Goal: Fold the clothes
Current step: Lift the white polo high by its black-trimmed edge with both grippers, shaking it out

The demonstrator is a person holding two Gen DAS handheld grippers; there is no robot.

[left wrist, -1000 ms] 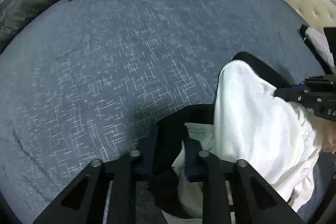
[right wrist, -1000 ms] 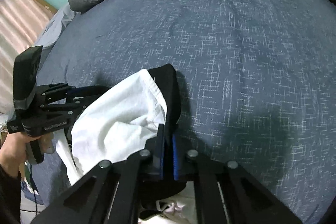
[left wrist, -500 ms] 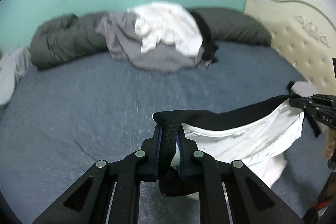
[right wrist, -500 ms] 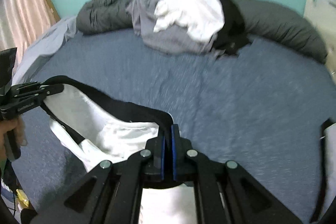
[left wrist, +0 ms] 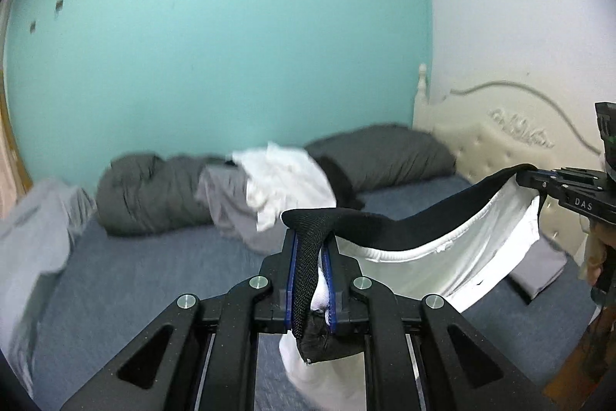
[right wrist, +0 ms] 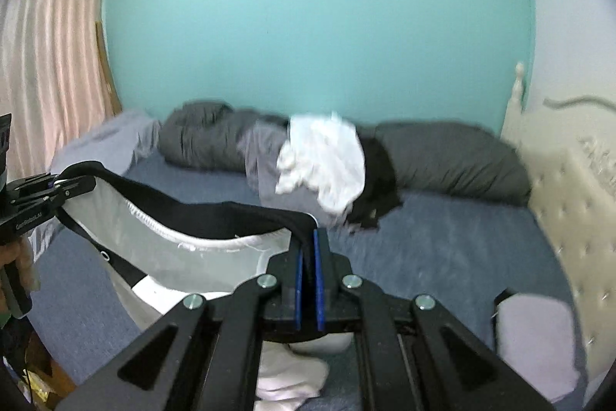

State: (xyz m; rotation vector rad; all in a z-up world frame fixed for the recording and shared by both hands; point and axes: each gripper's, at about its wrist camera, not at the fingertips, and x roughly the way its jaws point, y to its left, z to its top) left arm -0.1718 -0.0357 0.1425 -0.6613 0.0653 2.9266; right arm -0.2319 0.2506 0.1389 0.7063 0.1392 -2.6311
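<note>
A white garment with a black waistband (left wrist: 423, 257) hangs in the air above the blue bed, stretched between both grippers. My left gripper (left wrist: 310, 249) is shut on one end of the black band. My right gripper (right wrist: 307, 241) is shut on the other end of the garment (right wrist: 192, 253). In the left wrist view the right gripper (left wrist: 527, 176) shows at the right edge with the band pinched in it. In the right wrist view the left gripper (right wrist: 63, 185) shows at the left edge, held by a hand. The white cloth sags below the band.
A pile of grey, white and black clothes (right wrist: 319, 160) lies at the far side of the bed (right wrist: 442, 241) against dark grey pillows (right wrist: 454, 156). A folded grey item (right wrist: 535, 338) lies near the cream headboard (right wrist: 577, 187). Pink curtains (right wrist: 50, 64) hang at left.
Both grippers have lifted the garment off the bed and moved apart, so the waistband is now stretched out between them. Both cameras have tilted up toward the teal wall.
</note>
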